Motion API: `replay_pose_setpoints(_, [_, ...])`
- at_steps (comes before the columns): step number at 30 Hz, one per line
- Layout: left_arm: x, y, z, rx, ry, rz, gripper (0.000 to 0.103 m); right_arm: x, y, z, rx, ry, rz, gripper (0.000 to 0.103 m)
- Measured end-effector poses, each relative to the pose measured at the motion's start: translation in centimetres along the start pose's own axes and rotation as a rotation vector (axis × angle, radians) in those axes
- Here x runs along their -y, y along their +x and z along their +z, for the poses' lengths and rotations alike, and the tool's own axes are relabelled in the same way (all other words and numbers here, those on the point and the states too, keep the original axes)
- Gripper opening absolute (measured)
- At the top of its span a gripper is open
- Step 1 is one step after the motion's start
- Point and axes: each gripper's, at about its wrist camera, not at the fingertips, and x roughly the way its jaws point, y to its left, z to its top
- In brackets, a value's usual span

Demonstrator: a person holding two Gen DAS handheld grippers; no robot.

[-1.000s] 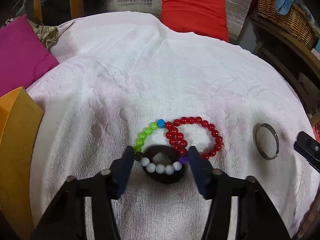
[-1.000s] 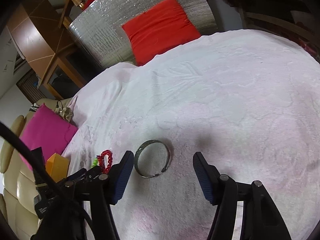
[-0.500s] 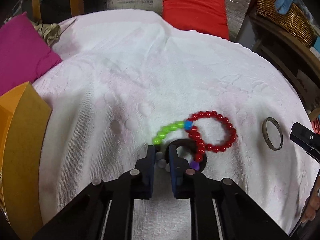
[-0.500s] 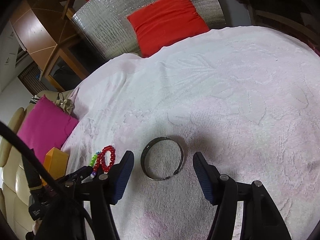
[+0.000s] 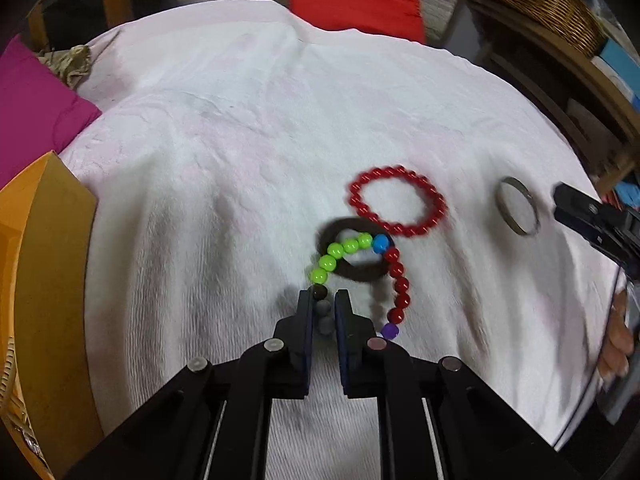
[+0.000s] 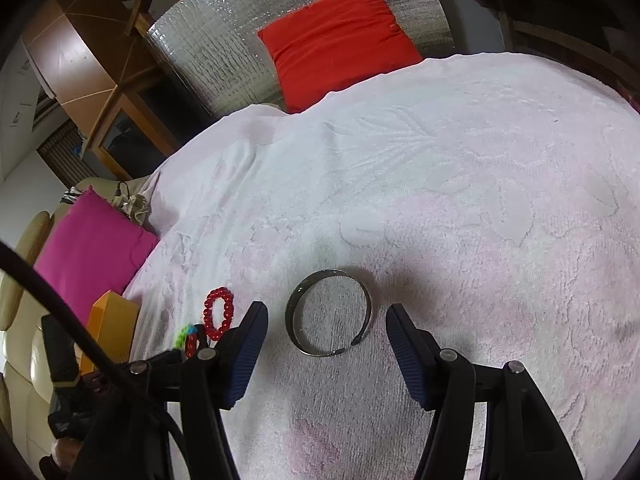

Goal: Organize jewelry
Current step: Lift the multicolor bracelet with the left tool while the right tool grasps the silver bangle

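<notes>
My left gripper (image 5: 322, 300) has just clamped shut on the pale beads of the multicoloured bead bracelet (image 5: 352, 246), low in the middle of the left wrist view; a second ago those jaws stood wide on either side of it. The strand now stretches out from my pads: a dark bead at the tips, glossy green beads arching up to one blue bead, then dark red beads trailing down to a purple one. It crosses the dark ring (image 5: 352, 250), a smooth matte oval lying flat, which earlier sat between my jaws. The red bead bracelet (image 5: 398, 200), a loop of shiny round beads, now lies apart as an open circle just above and right of the ring, where before it overlapped the strand. Farther right lies the metal bangle (image 5: 517, 211), a thin dull band with a gap. In the right wrist view that bangle (image 6: 329, 312) sits flat between the spread jaws of my right gripper (image 6: 326, 322), untouched, as before. Everything rests on a nubby white towel (image 5: 248, 128) with raised leaf patterns. An orange box (image 5: 40, 280) stands at the left edge.
</notes>
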Motion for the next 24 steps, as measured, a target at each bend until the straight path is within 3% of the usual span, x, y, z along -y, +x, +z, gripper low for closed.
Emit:
replay_pose_setpoints(3, [-0.2, -0.1, 0.1, -0.006, -0.015, -0.016, 0.012, -0.1, 0.0, 0.0, 0.000, -0.001, 0.003, 0.065])
replay_pose_setpoints(7, [0.3, 0.5, 0.7, -0.003, -0.011, -0.027, 0.027, -0.1, 0.1, 0.0, 0.000, 0.000, 0.003, 0.065])
replay_pose_setpoints(11, [1.2, 1.4, 1.1, 0.010, 0.029, 0.005, 0.027, -0.2, 0.1, 0.0, 0.002, 0.001, 0.002, 0.065])
replay_pose_setpoints(12, [1.4, 1.4, 1.0, 0.014, 0.041, 0.016, 0.026, -0.2, 0.1, 0.0, 0.003, 0.002, 0.003, 0.065])
replay_pose_setpoints(14, [1.5, 1.3, 1.0, 0.020, 0.045, 0.027, 0.009, -0.2, -0.1, 0.1, 0.008, 0.000, 0.004, 0.065])
replay_pose_setpoints(24, [1.6, -1.4, 0.1, 0.077, 0.064, -0.002, 0.009, 0.0, -0.5, 0.2, 0.022, 0.000, 0.006, 0.065])
